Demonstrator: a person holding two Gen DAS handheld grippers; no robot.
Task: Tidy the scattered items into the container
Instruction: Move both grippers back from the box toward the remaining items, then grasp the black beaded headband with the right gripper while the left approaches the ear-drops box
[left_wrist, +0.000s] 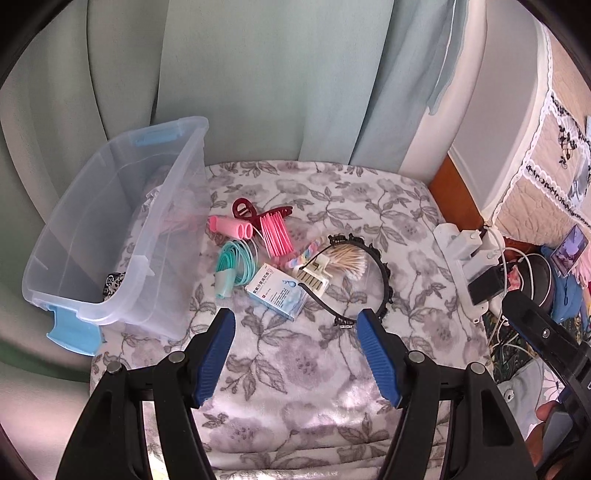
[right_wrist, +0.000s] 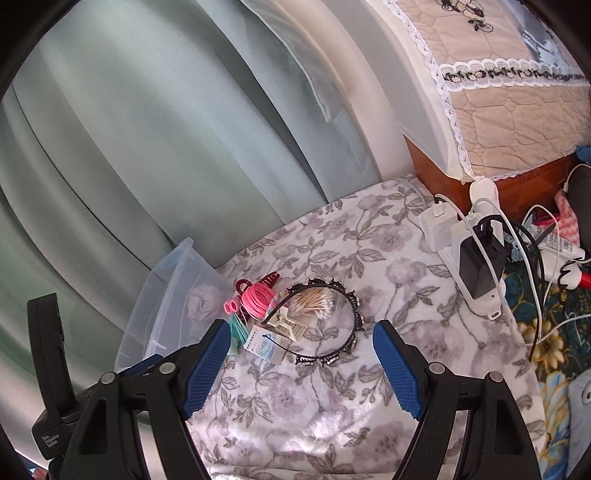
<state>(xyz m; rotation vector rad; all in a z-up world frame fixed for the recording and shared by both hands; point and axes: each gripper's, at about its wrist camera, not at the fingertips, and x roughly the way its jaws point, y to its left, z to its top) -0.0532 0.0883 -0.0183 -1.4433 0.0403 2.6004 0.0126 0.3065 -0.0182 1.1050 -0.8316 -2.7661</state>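
Print on the small box (left_wrist: 277, 294) seems too small to read.

Both wrist views look steeply down at the same floral blanket (left_wrist: 295, 369).

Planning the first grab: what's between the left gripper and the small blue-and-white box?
Nothing but bare flowered blanket. In the left wrist view, the left gripper hangs open just short of the box, with no item in the gap.
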